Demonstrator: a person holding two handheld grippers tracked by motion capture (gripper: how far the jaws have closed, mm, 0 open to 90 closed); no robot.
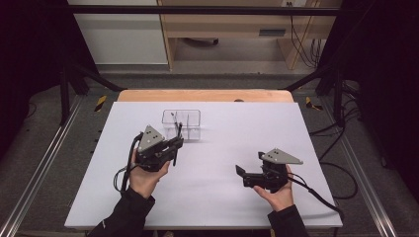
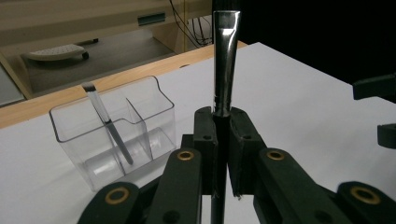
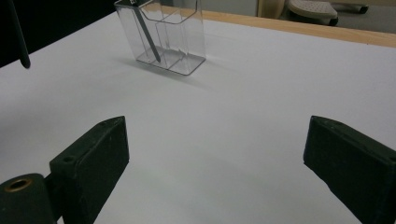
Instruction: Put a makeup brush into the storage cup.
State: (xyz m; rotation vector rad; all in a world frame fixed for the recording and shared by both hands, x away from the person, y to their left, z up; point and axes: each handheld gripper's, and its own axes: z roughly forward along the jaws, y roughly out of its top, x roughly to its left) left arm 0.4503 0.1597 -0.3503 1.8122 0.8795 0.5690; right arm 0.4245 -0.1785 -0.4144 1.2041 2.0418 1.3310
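White board covers the table [image 1: 207, 197], with a clear divided organizer [image 2: 116, 135] near its far edge, one slim brush already leaning inside. The left gripper [image 2: 223, 140] pinches a second brush [image 2: 226, 70], probably a makeup brush, upright just beside the organizer, apparently ready to drop in. The right gripper [image 3: 215, 154] hangs wide open, empty.
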